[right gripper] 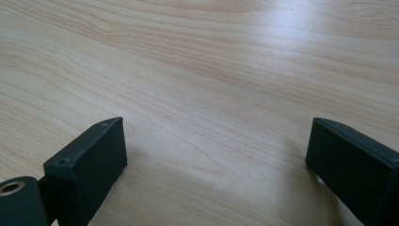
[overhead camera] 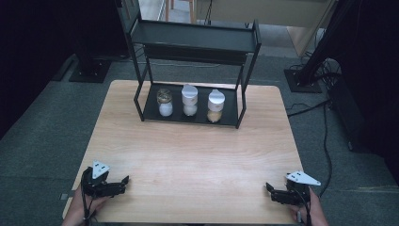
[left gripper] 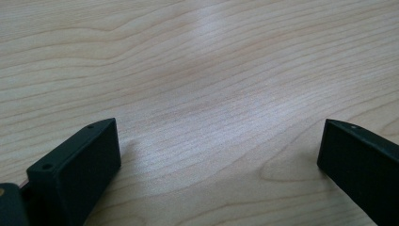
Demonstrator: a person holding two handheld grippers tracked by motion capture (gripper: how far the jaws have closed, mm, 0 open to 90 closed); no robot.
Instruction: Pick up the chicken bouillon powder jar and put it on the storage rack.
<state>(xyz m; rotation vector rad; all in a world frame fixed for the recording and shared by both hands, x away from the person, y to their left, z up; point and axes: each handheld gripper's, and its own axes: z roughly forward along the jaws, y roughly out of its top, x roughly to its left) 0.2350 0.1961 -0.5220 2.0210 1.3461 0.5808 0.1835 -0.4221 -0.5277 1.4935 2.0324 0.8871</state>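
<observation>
The three jars stand upright in a row on the bottom shelf of the black rack (overhead camera: 146,115), well ahead of both grippers across the bare desk (overhead camera: 188,160); the left hand-held gripper (overhead camera: 123,181) has its jaws spread, nothing between them; the right hand-held gripper (overhead camera: 269,189) likewise spread and empty; the brown-filled jar (overhead camera: 216,106) lies ahead and inward of the right one, the gold-lidded jar (overhead camera: 164,102) likewise from the left, seemingly about equally far; the white-capped jar (overhead camera: 189,100) stands between.
</observation>
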